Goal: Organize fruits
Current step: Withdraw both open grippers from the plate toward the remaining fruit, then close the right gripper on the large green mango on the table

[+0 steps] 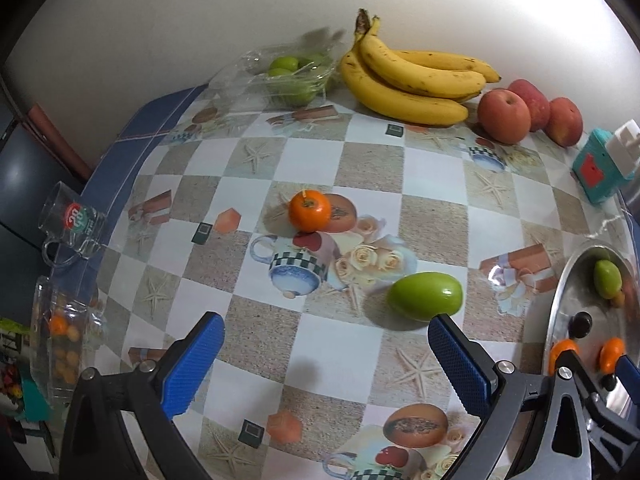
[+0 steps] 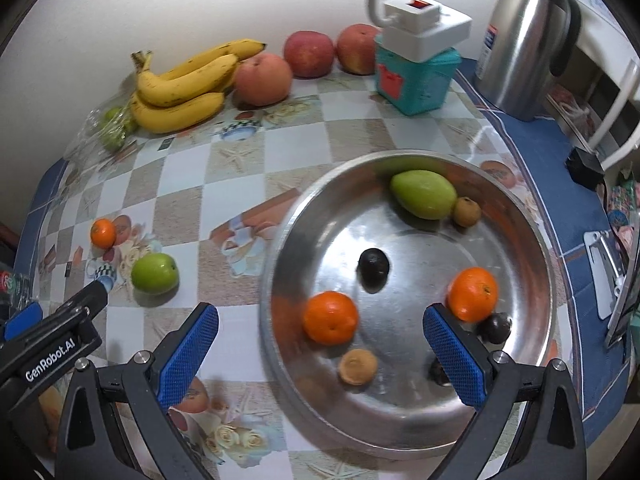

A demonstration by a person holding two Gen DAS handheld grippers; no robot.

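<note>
Left gripper wide open, empty, above the surface. Loose orange fruit mid-surface: small, round, probably light, smooth skin, may roll; grip across its middle. Green fruit just ahead of the left gripper: oval, glossy, looks firm and slippery; take it across the short axis. Metal tray to the right: shiny, shallow, round, holds green, orange and dark fruits. Right gripper wide open, empty, over the tray. Bananas and apples by the wall, well apart.
</note>
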